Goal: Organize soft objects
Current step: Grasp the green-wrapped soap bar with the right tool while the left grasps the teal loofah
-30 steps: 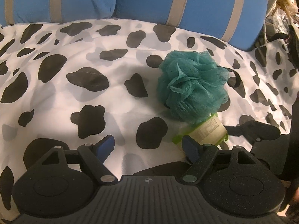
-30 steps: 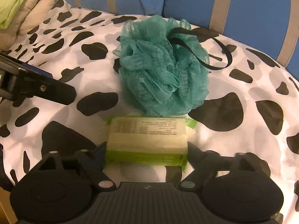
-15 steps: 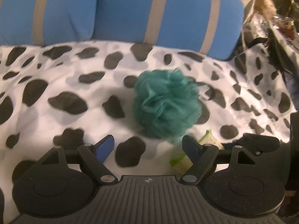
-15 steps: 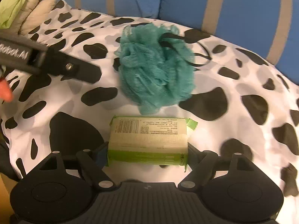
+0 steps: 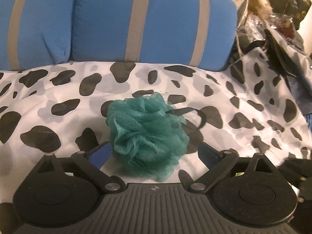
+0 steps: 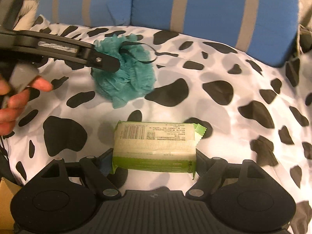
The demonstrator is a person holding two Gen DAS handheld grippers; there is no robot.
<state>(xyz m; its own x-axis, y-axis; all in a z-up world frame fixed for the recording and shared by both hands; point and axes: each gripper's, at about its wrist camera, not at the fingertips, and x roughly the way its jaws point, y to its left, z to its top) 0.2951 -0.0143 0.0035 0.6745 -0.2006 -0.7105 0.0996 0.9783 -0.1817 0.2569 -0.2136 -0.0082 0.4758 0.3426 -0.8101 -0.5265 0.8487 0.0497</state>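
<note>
A teal mesh bath pouf [image 5: 146,138] with a black loop lies on the cow-print cover [image 5: 58,89]. My left gripper [image 5: 154,154] is open, its fingers on either side of the pouf. The pouf also shows in the right wrist view [image 6: 126,76], with the left gripper's body [image 6: 58,48] above it. My right gripper [image 6: 154,159] is shut on a green and cream tissue pack [image 6: 155,146] and holds it just above the cover.
Blue cushions with grey stripes [image 5: 136,19] stand along the back. A pile of bags and clutter [image 5: 273,29] sits at the far right. A pale blanket [image 6: 27,9] lies at the left edge in the right wrist view.
My left gripper has moved right and forward, so the pouf now sits between its fingers. My right gripper has drawn back from the pouf with the pack.
</note>
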